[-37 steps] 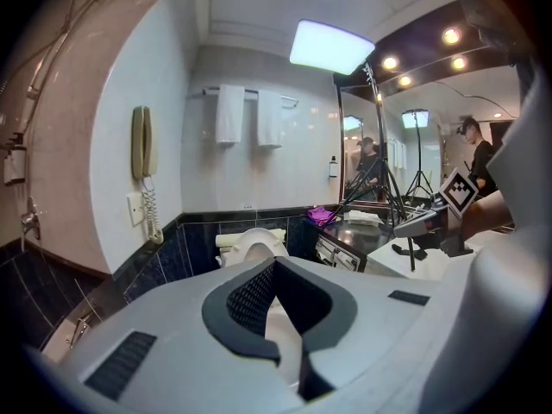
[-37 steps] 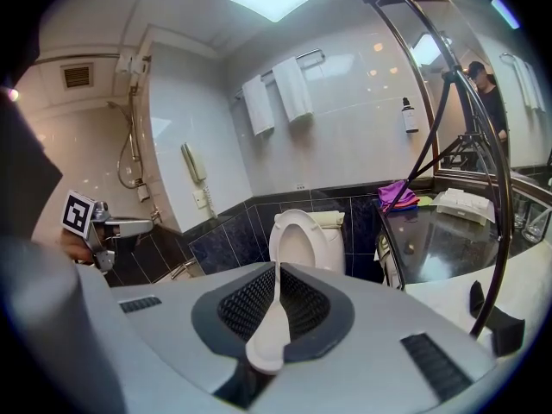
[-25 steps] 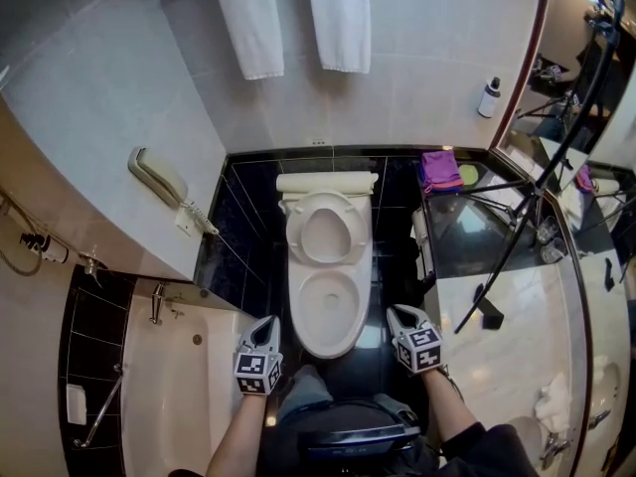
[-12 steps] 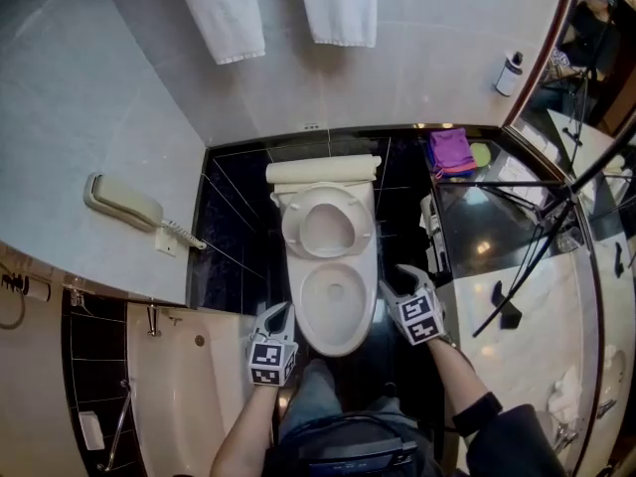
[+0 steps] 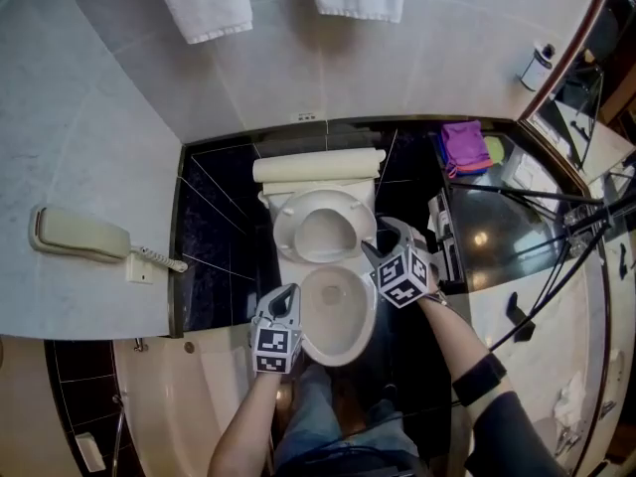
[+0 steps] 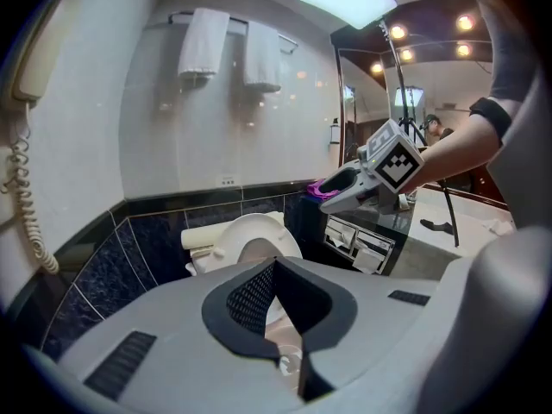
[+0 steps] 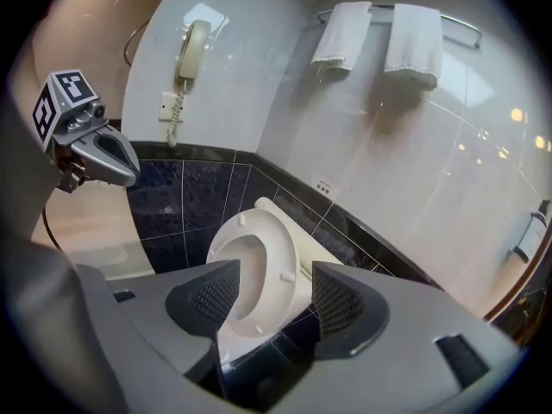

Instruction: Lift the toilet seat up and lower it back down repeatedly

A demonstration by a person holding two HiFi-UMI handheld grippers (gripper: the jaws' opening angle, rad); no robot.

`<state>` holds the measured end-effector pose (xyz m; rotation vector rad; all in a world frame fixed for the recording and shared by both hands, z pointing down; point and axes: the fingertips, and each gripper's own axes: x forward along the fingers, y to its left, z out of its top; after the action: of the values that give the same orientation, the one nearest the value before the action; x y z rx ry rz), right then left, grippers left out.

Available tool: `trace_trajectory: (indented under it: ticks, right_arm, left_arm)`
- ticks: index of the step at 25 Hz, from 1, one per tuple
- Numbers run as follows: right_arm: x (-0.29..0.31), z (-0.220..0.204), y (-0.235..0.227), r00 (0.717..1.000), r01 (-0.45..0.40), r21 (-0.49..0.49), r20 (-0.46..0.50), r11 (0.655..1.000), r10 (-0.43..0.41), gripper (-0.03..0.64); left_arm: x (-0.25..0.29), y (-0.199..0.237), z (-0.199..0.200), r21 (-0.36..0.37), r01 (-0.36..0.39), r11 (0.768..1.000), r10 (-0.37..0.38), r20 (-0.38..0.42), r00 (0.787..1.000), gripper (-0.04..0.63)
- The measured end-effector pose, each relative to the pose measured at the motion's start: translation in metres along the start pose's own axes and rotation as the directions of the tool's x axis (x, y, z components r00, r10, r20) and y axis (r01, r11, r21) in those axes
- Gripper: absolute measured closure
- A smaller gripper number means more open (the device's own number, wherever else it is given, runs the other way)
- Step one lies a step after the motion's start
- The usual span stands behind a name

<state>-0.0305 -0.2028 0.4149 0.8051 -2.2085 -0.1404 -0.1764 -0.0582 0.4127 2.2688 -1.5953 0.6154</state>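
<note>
The white toilet seat (image 5: 320, 229) stands raised, leaning back against the tank (image 5: 318, 167) above the open bowl (image 5: 338, 316). My right gripper (image 5: 378, 239) is beside the seat's right edge. Its jaws have just been opening and now stand wide. In the right gripper view the seat (image 7: 259, 266) shows in the gap of this gripper (image 7: 274, 270), with neither pad touching it. My left gripper (image 5: 287, 294) sits at the bowl's front left rim, jaws closed together and holding nothing. The left gripper view looks past those closed tips (image 6: 274, 266) to the seat (image 6: 250, 235) and the right gripper (image 6: 354, 184).
A wall phone (image 5: 79, 237) hangs at the left, and two white towels (image 5: 204, 3) hang above the toilet. A bathtub (image 5: 209, 386) lies at the lower left. Right of the toilet are a paper holder (image 5: 442, 237), a purple cloth (image 5: 462, 147) and tripod legs (image 5: 556, 207).
Both grippers moved forward from the bowl's front toward the toilet, the right one further, up to the raised seat. The right gripper rolled and its jaws opened. The seat stayed upright.
</note>
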Motion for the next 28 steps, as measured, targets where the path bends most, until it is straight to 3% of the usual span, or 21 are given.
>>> trace_trajectory:
  ticks: [5, 11, 17, 21, 28]
  right_arm:
    - [0.064, 0.002, -0.016, 1.000, 0.014, -0.078, -0.026, 0.997, -0.016, 0.334]
    - [0.123, -0.003, -0.026, 0.998, -0.005, -0.100, -0.060, 0.995, -0.001, 0.336]
    - [0.165, 0.000, -0.029, 0.997, -0.013, -0.139, -0.076, 0.990, 0.002, 0.395]
    - [0.181, 0.000, -0.031, 0.994, 0.003, -0.207, -0.105, 0.978, -0.025, 0.529]
    - [0.180, -0.001, -0.030, 0.993, 0.017, -0.216, -0.114, 0.976, -0.042, 0.535]
  left_arm:
    - [0.040, 0.021, -0.009, -0.008, 0.007, 1.000, -0.007, 0.007, 1.000, 0.595]
    - [0.073, 0.032, -0.020, -0.007, 0.022, 1.000, -0.022, 0.005, 1.000, 0.595]
    - [0.092, 0.031, -0.028, -0.014, 0.044, 0.999, -0.044, 0.005, 0.999, 0.595]
    - [0.096, 0.032, -0.035, -0.023, 0.051, 0.998, -0.051, 0.001, 0.999, 0.595]
    - [0.089, 0.037, -0.054, -0.058, 0.034, 0.998, -0.035, -0.022, 0.999, 0.595]
